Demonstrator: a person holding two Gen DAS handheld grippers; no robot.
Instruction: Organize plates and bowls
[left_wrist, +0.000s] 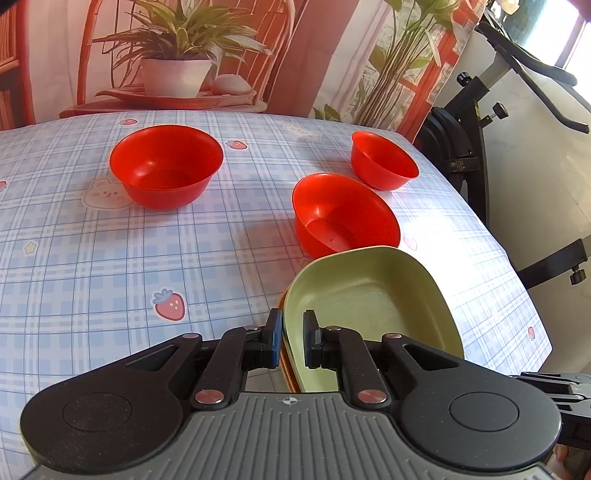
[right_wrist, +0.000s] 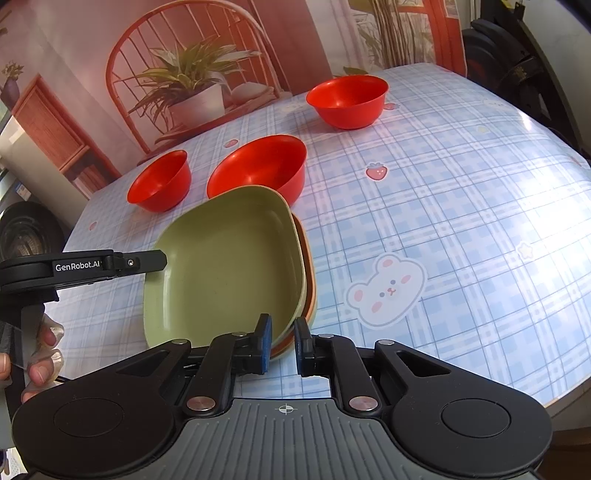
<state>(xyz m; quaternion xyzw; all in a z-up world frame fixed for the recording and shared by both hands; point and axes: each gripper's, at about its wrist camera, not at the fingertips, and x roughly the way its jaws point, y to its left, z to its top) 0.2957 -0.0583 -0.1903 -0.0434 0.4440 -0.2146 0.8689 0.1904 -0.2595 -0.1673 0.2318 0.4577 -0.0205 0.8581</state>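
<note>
A stack of square plates (right_wrist: 225, 258), green on top and orange below, lies low in the frame. Three red bowls (left_wrist: 166, 166) (left_wrist: 343, 218) (left_wrist: 384, 160) stand upright above it, all empty.

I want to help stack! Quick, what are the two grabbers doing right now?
Left gripper: closed on the rim of the plate stack.
Right gripper: closed on the same stack's rim, opposite side.

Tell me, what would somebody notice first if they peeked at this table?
Probably the three bright red bowls standing apart on the blue checked tablecloth with its strawberries and bunnies. Nearer, a stack of squarish plates with a green plate on top is pinched at opposite edges by the left gripper and the right gripper.
</note>
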